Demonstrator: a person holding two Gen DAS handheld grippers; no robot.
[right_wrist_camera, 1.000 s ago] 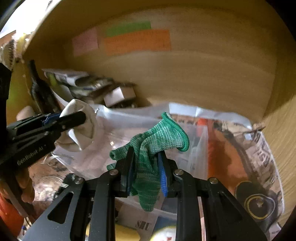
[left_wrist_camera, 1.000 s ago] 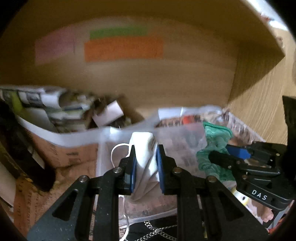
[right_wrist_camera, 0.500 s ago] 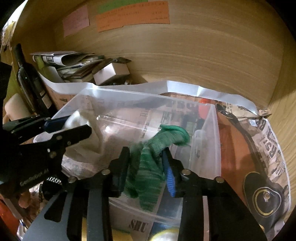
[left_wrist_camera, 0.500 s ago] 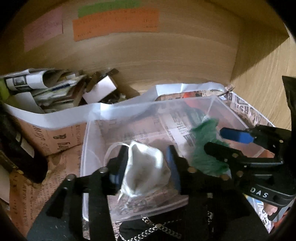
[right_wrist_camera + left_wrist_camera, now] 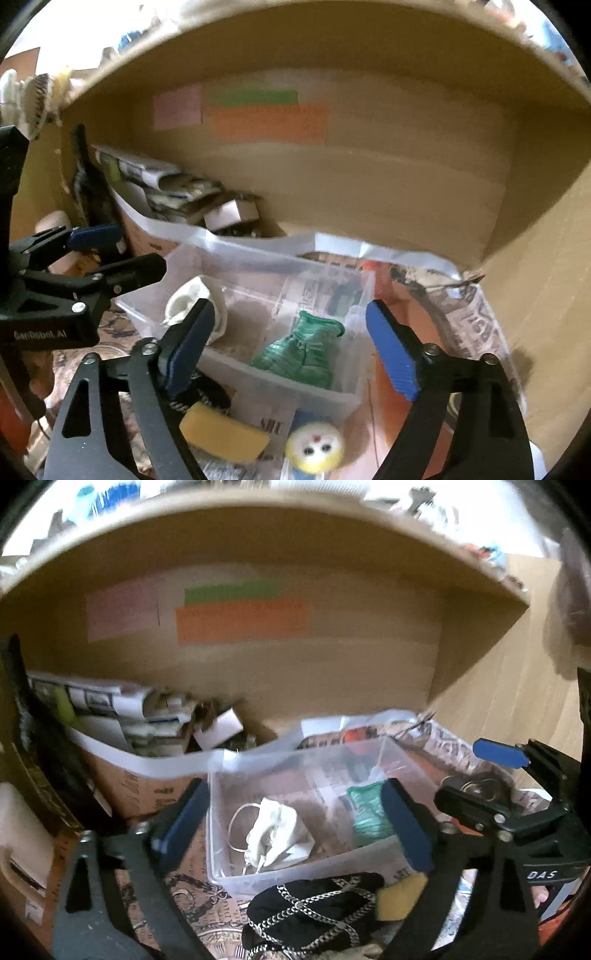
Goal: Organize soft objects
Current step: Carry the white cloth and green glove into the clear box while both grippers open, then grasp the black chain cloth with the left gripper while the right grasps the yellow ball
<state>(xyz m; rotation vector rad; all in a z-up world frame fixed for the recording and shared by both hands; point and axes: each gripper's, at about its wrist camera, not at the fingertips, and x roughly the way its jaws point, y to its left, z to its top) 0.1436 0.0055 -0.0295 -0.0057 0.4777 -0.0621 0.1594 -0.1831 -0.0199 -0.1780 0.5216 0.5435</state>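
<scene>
Inside the clear plastic bin (image 5: 221, 849), white face mask (image 5: 277, 834) and green glove (image 5: 299, 354) lie released; both the left claw (image 5: 291, 819) and the right claw (image 5: 291, 350) are spread wide, empty. Next, the yellow sponge (image 5: 225, 435) likely needs grasping.

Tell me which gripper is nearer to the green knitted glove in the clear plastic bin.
Right. The right gripper hangs open directly over the green knitted glove, which shows between its fingers; the left gripper is open over the white face mask beside it.

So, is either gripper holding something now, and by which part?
Nothing is held. Both the left gripper and right gripper have open jaws; the white mask and green glove lie in the clear bin.
</scene>
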